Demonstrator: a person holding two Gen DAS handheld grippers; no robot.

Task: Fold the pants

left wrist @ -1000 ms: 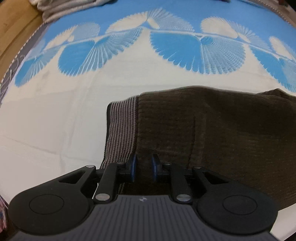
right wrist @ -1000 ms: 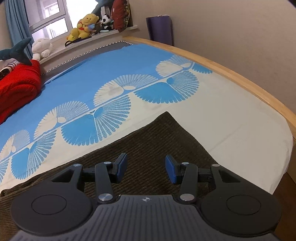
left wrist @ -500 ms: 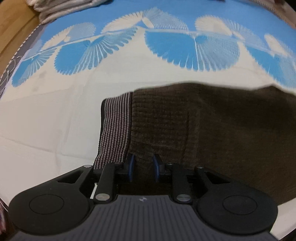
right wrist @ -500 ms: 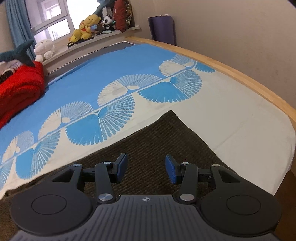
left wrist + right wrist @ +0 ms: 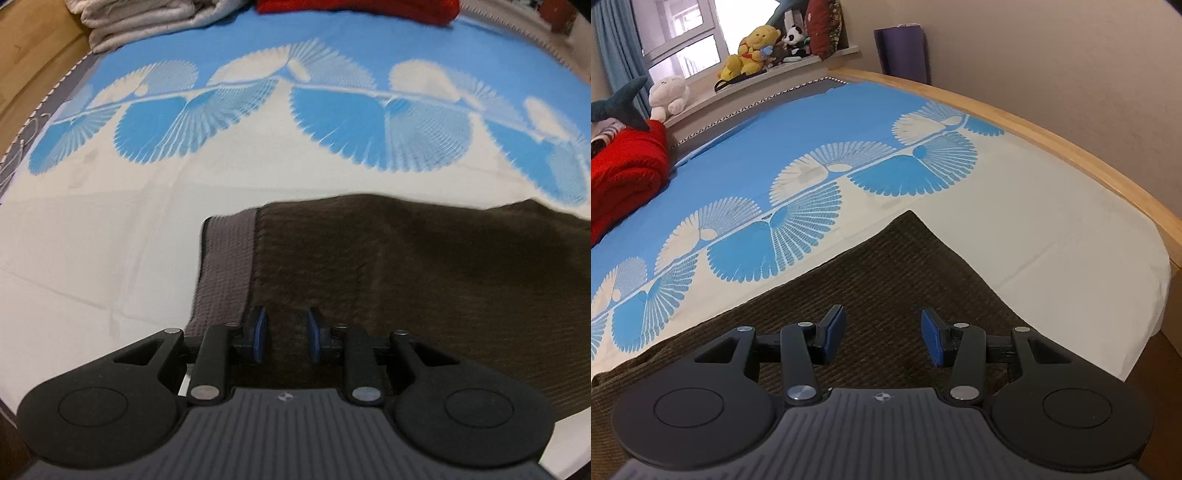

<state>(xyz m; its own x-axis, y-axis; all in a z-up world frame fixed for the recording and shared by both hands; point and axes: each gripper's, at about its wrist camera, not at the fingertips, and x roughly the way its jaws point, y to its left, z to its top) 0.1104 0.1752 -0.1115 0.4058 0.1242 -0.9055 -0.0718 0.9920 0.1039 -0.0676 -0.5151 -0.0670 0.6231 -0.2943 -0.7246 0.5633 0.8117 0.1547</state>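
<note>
Dark brown corduroy pants (image 5: 406, 277) lie flat on the blue and white bed sheet (image 5: 110, 229). Their grey ribbed waistband (image 5: 227, 266) is at the left end in the left wrist view. My left gripper (image 5: 286, 321) hovers just right of the waistband, at the near edge of the pants. Its jaws are opening; brown cloth shows in the gap and the pads do not press it. In the right wrist view the pants (image 5: 886, 269) end in a pointed corner (image 5: 910, 218). My right gripper (image 5: 882, 325) stands open above that end with nothing between its fingers.
Folded white bedding (image 5: 147, 18) and a red blanket (image 5: 624, 177) lie at the far side of the bed. Plush toys (image 5: 750, 51) sit on the window sill. A wooden bed frame (image 5: 1071, 147) runs along the right, with a purple roll (image 5: 903, 51) against the wall.
My left gripper's jaws have spread wider over the pants by the waistband, and the cloth there now lies flatter. The right gripper has kept its place and opening.
</note>
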